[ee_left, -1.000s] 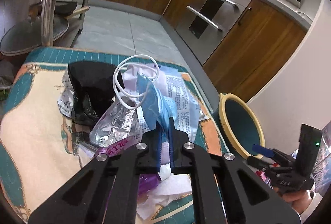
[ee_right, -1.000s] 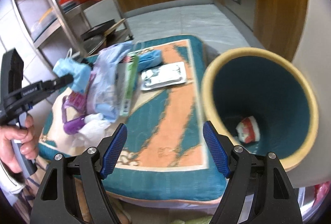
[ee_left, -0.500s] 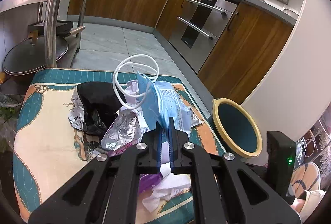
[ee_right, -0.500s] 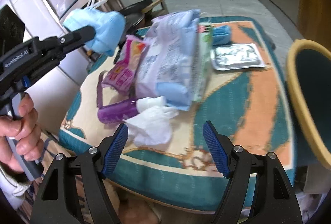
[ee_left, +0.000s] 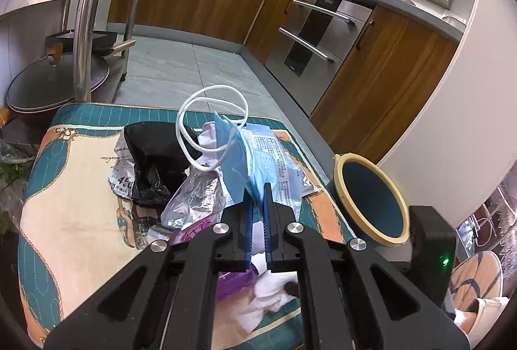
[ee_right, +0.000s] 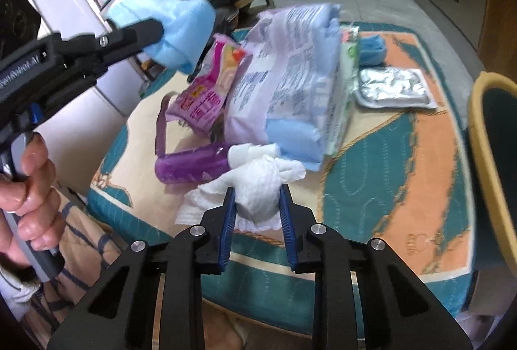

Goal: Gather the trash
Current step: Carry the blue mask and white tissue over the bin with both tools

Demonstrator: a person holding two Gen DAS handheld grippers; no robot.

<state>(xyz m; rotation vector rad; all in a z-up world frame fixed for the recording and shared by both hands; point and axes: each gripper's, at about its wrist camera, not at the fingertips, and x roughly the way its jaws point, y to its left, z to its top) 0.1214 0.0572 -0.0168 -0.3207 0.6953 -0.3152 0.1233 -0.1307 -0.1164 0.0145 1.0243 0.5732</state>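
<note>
My left gripper (ee_left: 257, 188) is shut on a blue face mask (ee_left: 237, 156) with white ear loops, held above the trash pile; the mask also shows in the right wrist view (ee_right: 168, 24). My right gripper (ee_right: 257, 191) has closed around a crumpled white tissue (ee_right: 258, 188) at the near edge of the teal and orange cushion (ee_right: 371, 188). The teal bin with a yellow rim (ee_left: 371, 198) stands right of the cushion; its rim shows at the right edge of the right wrist view (ee_right: 484, 140).
On the cushion lie a pale blue wipes packet (ee_right: 290, 75), a pink wrapper (ee_right: 206, 91), a purple tube (ee_right: 190, 164), a foil blister pack (ee_right: 392, 88), a black bag (ee_left: 155, 153) and crumpled foil (ee_left: 197, 198). A metal rack (ee_left: 87, 14) stands left; wooden cabinets (ee_left: 371, 75) behind.
My right gripper moved in over the cushion's near edge and closed from wide open onto the white tissue. My left gripper lifted the mask a little higher.
</note>
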